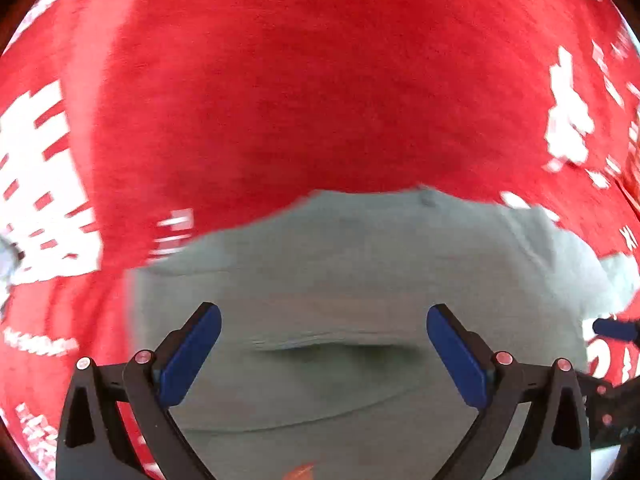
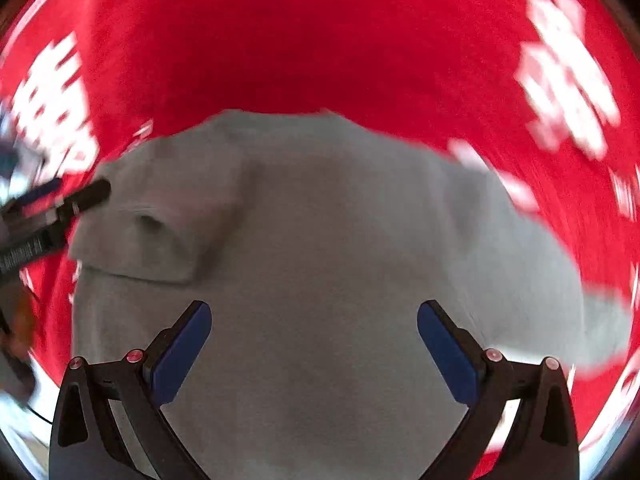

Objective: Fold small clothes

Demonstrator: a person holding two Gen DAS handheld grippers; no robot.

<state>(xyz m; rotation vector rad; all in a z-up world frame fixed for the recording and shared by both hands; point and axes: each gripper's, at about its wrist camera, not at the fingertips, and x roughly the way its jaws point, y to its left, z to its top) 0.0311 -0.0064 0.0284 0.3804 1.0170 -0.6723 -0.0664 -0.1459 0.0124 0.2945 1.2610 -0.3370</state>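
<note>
A small grey garment (image 1: 360,256) lies flat on a red cloth (image 1: 320,80) with white print. My left gripper (image 1: 323,314) hangs over its near part, jaws wide open and nothing between the blue pads (image 1: 188,360). A shallow crease runs across the fabric just ahead of them. In the right wrist view the same grey garment (image 2: 320,220) fills the middle, with a sleeve flap (image 2: 152,236) folded inward at its left. My right gripper (image 2: 314,310) is open above the cloth and holds nothing. The other gripper (image 2: 60,208) reaches in at the sleeve's left edge.
The red cloth (image 2: 320,40) surrounds the garment on all sides, with white lettering (image 2: 568,80) at both flanks. A blue fingertip of the other gripper (image 1: 616,329) shows at the right edge of the left wrist view. Both views are blurred.
</note>
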